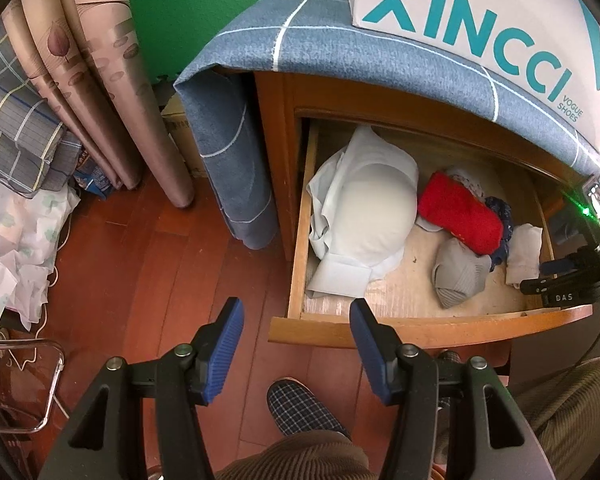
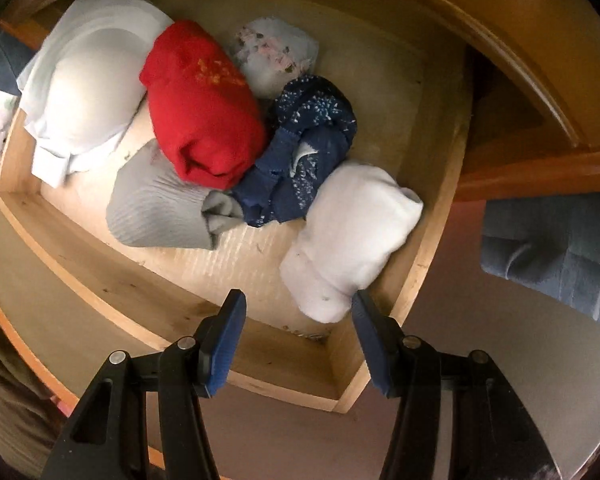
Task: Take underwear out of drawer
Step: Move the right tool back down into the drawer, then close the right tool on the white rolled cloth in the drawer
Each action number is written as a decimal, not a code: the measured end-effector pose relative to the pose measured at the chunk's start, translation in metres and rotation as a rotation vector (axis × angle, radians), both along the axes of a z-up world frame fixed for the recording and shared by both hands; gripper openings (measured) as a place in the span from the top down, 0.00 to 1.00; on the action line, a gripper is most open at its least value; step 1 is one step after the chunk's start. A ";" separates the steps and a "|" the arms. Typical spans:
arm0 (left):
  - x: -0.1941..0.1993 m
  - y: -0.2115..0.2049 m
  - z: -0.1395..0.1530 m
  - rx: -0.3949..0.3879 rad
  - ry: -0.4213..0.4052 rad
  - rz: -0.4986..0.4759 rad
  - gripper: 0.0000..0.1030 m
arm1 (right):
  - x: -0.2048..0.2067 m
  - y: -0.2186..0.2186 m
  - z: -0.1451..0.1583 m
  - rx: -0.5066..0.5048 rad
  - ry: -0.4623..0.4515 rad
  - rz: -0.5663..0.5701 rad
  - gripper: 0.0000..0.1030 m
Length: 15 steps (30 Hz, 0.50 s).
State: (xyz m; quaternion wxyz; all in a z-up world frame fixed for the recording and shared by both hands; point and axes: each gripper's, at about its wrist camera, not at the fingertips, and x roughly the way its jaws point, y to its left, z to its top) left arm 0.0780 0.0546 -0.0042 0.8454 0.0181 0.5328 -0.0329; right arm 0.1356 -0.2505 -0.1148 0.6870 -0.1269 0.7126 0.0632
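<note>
Drawer (image 1: 300, 240) stands pulled out of the wooden cabinet (image 1: 276, 128), front rail toward me. My left gripper (image 1: 296, 312) hangs over the drawer's front left corner, jaws spread, nothing between them; below it, the floorboards and my checked slipper (image 1: 300, 404). My right gripper (image 2: 298, 300) points down over the drawer's front right corner, jaws apart and empty; its right fingertip (image 2: 364, 304) sits just beside the near end of the white roll (image 2: 352, 236), not clearly touching. In the left wrist view the right gripper's black body shows at the drawer's right edge. Underwear inside: the white roll lies along the right wall. Beside it, toward the middle, a dark blue speckled piece (image 2: 304, 152), crumpled. A red roll (image 2: 204, 108) lies against that, with a grey ribbed roll (image 2: 156, 208) in front of it, nearer the front rail. A pale flowered piece (image 2: 276, 52) sits behind the red and blue ones, toward the back wall. A pale padded bra (image 1: 368, 208) on folded light cloth fills the left half, up to the left wall. On top of the cabinet: a blue checked cloth (image 1: 284, 40) draped over the edge, and a white shoe box (image 1: 480, 28) with teal lettering. Patterned curtain (image 1: 96, 76) hangs to the left.
</note>
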 end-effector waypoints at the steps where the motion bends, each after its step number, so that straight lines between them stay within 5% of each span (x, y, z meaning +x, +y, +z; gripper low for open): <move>1: 0.000 0.000 0.000 0.000 0.001 0.000 0.45 | 0.000 0.000 -0.003 -0.010 0.004 0.008 0.49; 15: -0.001 -0.001 0.000 0.002 0.006 -0.002 0.45 | 0.025 0.007 -0.024 -0.016 0.019 0.024 0.49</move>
